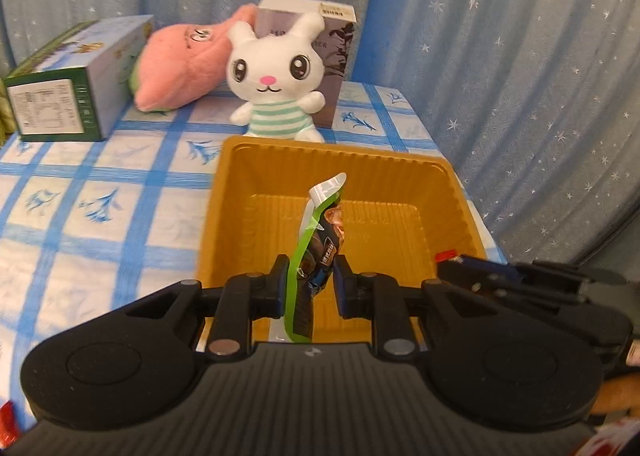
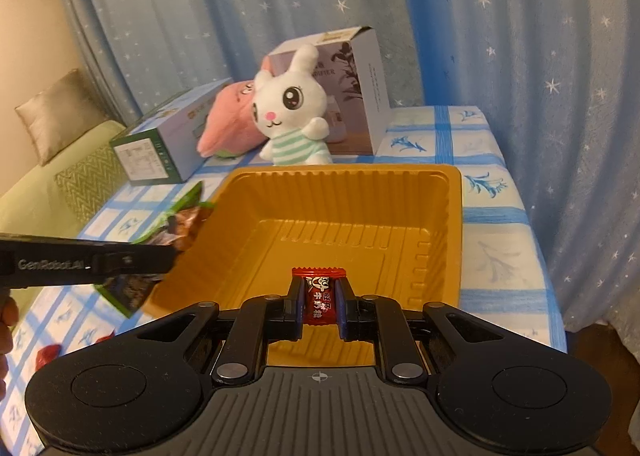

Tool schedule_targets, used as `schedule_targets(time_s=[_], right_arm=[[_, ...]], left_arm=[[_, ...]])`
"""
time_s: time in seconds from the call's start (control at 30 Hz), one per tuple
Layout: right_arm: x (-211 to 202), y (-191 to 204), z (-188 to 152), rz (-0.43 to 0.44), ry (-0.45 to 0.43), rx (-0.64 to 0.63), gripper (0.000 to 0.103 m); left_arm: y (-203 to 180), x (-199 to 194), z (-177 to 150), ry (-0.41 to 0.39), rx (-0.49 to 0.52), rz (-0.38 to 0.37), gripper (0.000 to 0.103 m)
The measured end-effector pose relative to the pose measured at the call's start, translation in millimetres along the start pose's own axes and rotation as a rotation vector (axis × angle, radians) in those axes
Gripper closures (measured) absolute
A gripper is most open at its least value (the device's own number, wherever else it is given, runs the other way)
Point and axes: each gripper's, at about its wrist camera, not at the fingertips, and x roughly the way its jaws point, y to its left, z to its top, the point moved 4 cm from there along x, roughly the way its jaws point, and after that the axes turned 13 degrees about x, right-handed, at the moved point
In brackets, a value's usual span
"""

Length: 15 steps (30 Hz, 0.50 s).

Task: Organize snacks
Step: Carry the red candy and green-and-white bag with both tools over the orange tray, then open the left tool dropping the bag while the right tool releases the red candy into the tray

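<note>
A gold plastic tray sits on the blue checked tablecloth; it also shows in the right wrist view. My left gripper is shut on a green and black snack packet, held upright over the tray's near edge. In the right wrist view that packet and the left gripper sit at the tray's left rim. My right gripper is shut on a small red candy over the tray's near side. The right gripper shows in the left wrist view at the tray's right corner.
A white plush rabbit, a pink plush, a green and blue box and a grey box stand behind the tray. Red candies lie on the cloth at near left. A star-patterned curtain hangs behind.
</note>
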Motion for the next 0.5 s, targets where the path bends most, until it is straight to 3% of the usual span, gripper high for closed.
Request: schedule_targets(time_s=[0.5], right_arm=[[38.2, -17.8, 14.6, -0.064, 0.01, 0.058, 0.087]], left_arm=[[-9.5, 75.4, 22.3, 0.073, -0.004, -0.02, 0.082]])
